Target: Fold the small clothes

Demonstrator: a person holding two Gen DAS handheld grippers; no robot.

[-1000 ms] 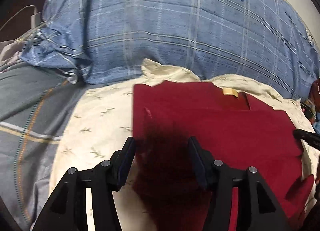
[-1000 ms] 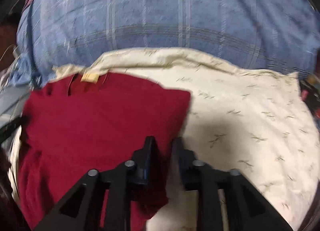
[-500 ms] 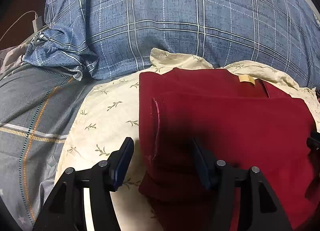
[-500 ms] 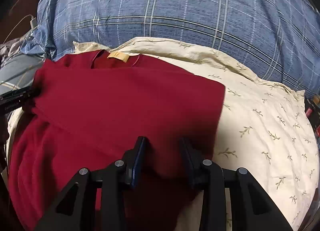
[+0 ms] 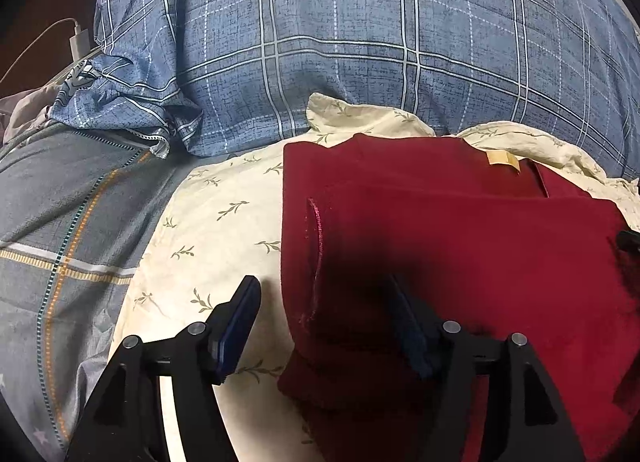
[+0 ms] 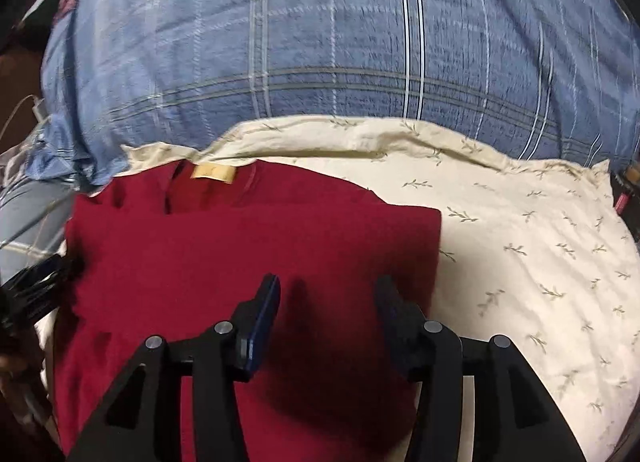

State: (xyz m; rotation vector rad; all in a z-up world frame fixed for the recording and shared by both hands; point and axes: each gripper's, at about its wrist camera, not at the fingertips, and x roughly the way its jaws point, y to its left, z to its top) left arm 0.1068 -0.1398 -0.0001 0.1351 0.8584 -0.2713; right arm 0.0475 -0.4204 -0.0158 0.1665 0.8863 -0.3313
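Observation:
A dark red garment (image 5: 460, 246) lies folded on a cream leaf-print pillow (image 5: 224, 238), with a tan neck label (image 5: 502, 160) at its far edge. My left gripper (image 5: 320, 294) is open just above the garment's left folded edge and holds nothing. In the right wrist view the same garment (image 6: 248, 246) fills the lower left, its label (image 6: 213, 173) at the back. My right gripper (image 6: 326, 294) is open over the garment's right part and holds nothing. The left gripper's tip (image 6: 36, 282) shows at the left edge.
A big blue plaid pillow (image 5: 360, 42) rises behind the cream pillow (image 6: 540, 262). A grey plaid bedsheet (image 5: 68, 222) lies to the left. A white charger and cable (image 5: 78, 38) sit at the far left. Dark items (image 6: 624, 198) lie at the right edge.
My right gripper has opened from almost shut and let go of the garment's folded right side, which now lies flat. My left gripper has stayed open and shifted slightly.

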